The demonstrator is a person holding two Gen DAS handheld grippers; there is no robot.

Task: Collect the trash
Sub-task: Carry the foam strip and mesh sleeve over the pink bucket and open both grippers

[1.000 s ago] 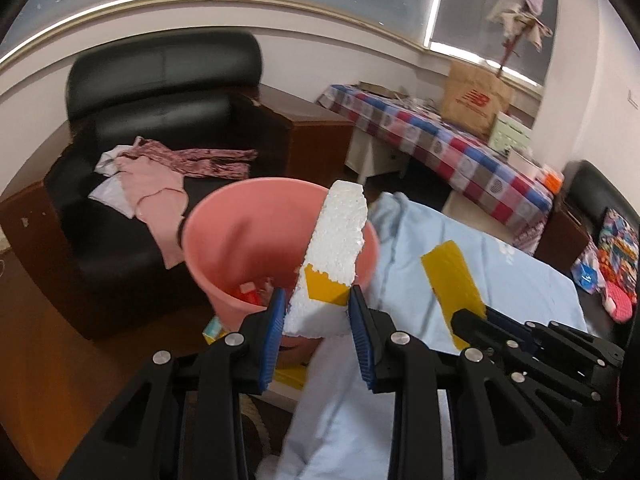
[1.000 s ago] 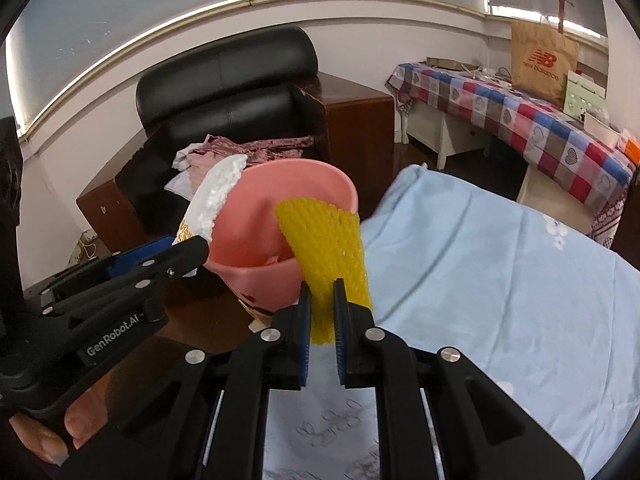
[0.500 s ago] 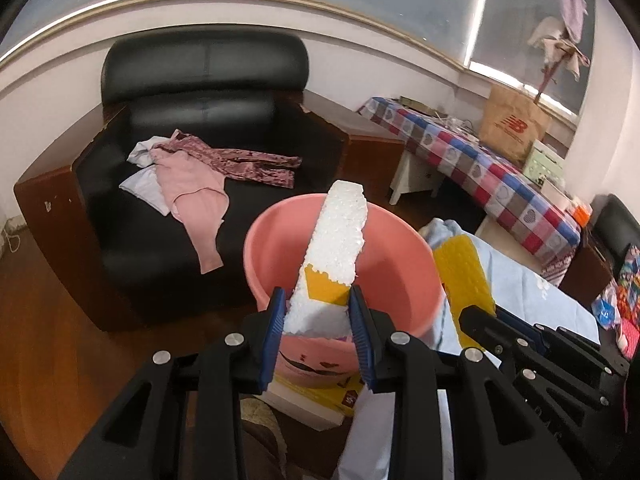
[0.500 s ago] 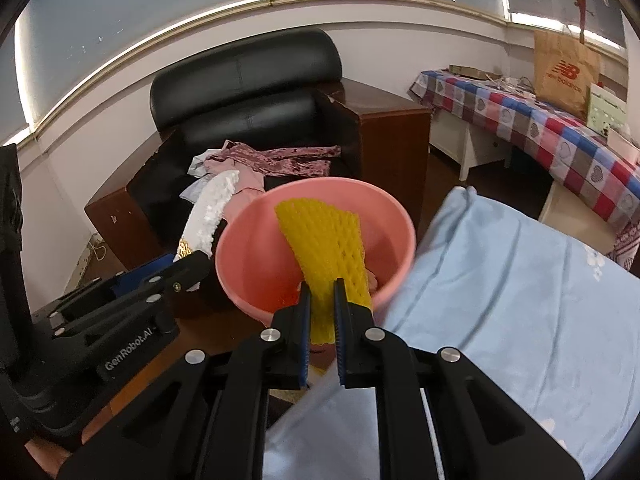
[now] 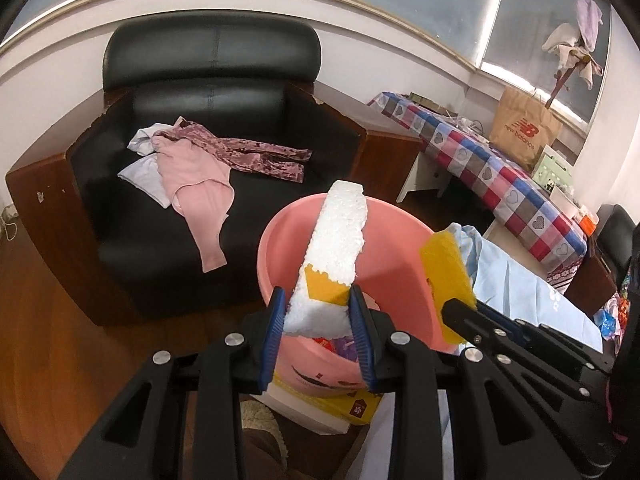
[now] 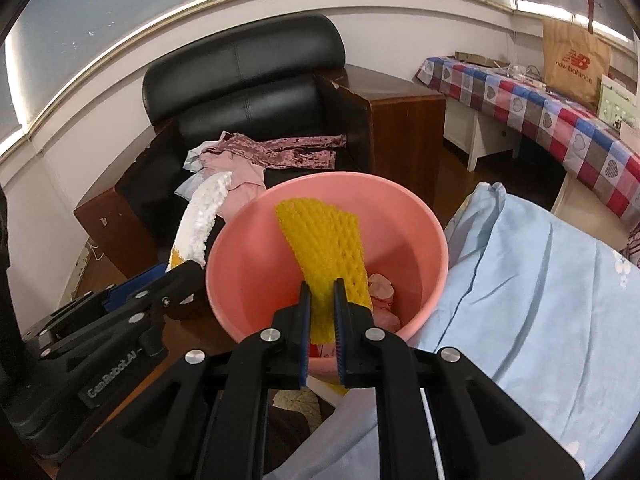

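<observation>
My left gripper (image 5: pixel 318 312) is shut on a white foam block (image 5: pixel 336 248) with a yellow patch, held upright over the near rim of the pink bucket (image 5: pixel 400 264). My right gripper (image 6: pixel 320 304) is shut on a yellow foam net sleeve (image 6: pixel 324 248), which hangs above the inside of the pink bucket (image 6: pixel 256 264). In the left wrist view the yellow foam net (image 5: pixel 448 268) and the right gripper's finger (image 5: pixel 472 320) show at the bucket's right. The right wrist view shows the white foam block (image 6: pixel 200 220) left of the bucket. Scraps lie at the bucket's bottom.
The bucket stands on a yellow and white box (image 5: pixel 340 408). A black armchair (image 5: pixel 200 128) with pink clothes (image 5: pixel 192 176) is behind it. A light blue sheet (image 6: pixel 540 300) covers a surface at the right. A checked table (image 5: pixel 500 180) carries a paper bag (image 5: pixel 524 132).
Both grippers have moved toward the pink bucket with their loads still held. The bucket now sits nearer and more central, with the yellow net over its inside.
</observation>
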